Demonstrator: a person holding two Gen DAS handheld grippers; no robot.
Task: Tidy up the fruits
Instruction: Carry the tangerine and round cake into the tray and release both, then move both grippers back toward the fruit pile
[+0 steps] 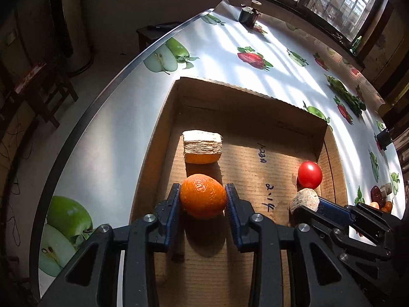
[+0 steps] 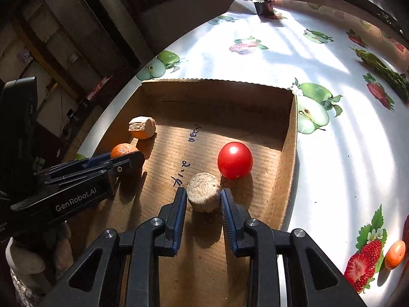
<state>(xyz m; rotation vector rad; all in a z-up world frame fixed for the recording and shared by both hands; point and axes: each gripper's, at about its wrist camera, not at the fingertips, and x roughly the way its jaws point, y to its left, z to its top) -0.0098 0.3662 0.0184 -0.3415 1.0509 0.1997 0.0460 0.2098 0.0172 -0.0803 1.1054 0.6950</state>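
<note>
Left wrist view: the left hand-held gripper clamps the orange low inside the cardboard box. To its right, the right hand-held gripper brackets a tan chunk, tomato just beyond. Placing step, I'd say; next, release gently.

Black plastic left gripper and right gripper, blue ribbed pads, silver round screws, triangular cut-outs, white GenRobot.AI lettering
</note>
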